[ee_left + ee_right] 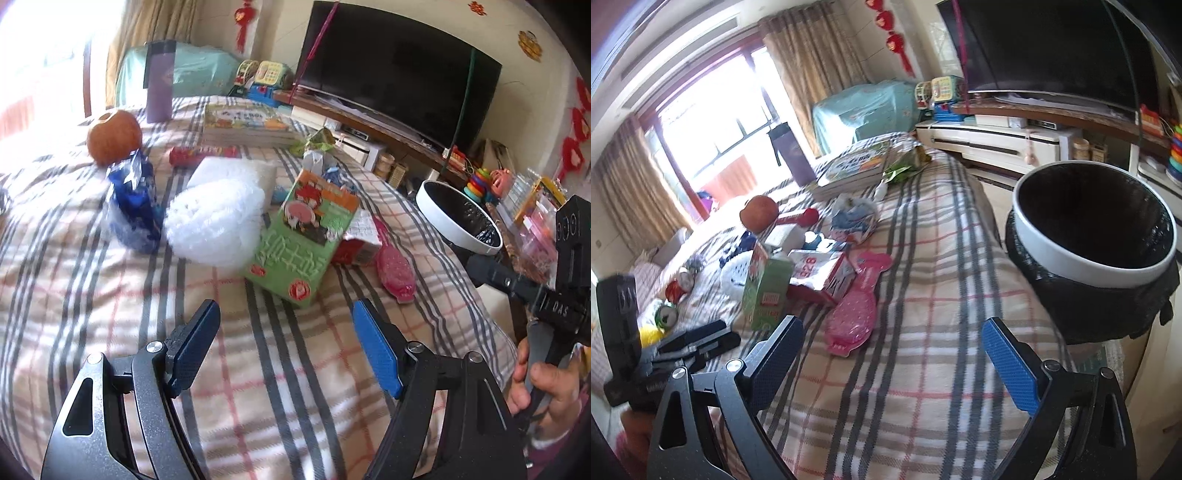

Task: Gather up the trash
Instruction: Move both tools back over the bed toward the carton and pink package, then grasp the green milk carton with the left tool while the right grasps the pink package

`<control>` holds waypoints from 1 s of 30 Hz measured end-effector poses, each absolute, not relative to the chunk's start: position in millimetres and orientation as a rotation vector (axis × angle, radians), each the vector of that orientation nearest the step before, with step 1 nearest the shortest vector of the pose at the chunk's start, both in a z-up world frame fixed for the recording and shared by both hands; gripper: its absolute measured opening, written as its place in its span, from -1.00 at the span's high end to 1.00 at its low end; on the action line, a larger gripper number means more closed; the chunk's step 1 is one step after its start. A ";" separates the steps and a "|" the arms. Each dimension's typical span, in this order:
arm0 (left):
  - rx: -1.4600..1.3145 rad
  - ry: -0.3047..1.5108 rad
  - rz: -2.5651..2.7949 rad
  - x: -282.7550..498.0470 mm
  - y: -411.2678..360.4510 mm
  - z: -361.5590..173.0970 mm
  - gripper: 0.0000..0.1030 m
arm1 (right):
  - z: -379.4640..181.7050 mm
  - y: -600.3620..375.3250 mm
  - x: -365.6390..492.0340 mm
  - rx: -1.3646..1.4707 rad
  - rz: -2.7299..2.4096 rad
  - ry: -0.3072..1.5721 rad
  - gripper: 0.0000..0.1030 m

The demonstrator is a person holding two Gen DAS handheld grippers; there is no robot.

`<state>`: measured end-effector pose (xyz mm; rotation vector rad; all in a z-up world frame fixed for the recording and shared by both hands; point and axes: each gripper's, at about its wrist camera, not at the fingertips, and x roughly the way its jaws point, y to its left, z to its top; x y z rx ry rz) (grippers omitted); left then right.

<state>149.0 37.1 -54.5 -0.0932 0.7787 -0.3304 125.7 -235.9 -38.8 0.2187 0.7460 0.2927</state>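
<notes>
Plaid bed cover [280, 384] carries scattered litter. Landmark: green carton [303, 236], standing tilted mid-bed. White fluffy wad [214, 225] touches its left side; blue foil bag [135, 206] sits beyond that wad. Red-and-white box [360, 238] lies against the carton's right; pink blister pack [395, 271] just right of the box. White-rimmed bin [1097, 236] with black liner stands off the bed edge, well right of the carton. Left gripper [286, 343] hovers near the carton, jaws apart, holding nothing. Right gripper [892, 363] likewise spread wide, unloaded.
</notes>
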 end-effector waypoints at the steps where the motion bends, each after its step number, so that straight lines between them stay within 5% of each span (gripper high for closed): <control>1: -0.090 0.777 -0.340 151.7 36.6 -54.2 -0.48 | -40.0 -234.3 126.2 0.216 0.294 0.748 -0.89; 12: -0.030 0.793 -0.365 190.1 24.2 -66.1 -0.47 | -54.7 -220.6 137.1 0.190 0.333 0.819 -0.39; 13: -0.032 0.798 -0.377 192.8 24.4 -67.3 -0.38 | -56.3 -218.2 138.6 0.186 0.341 0.826 -0.36; 14: -0.035 0.805 -0.385 194.8 24.8 -68.4 -0.08 | -57.3 -216.4 139.6 0.183 0.348 0.831 -0.33; 27: -0.080 0.915 -0.422 165.7 39.1 -70.7 -0.04 | -71.6 -179.7 160.8 0.077 0.394 0.864 -0.31; 29: -0.077 0.928 -0.412 164.2 38.6 -71.3 -0.02 | -72.4 -180.3 160.3 0.056 0.369 0.853 0.07; 30: -0.070 0.926 -0.404 163.6 37.6 -71.7 -0.02 | -72.4 -182.3 159.8 0.056 0.366 0.853 0.07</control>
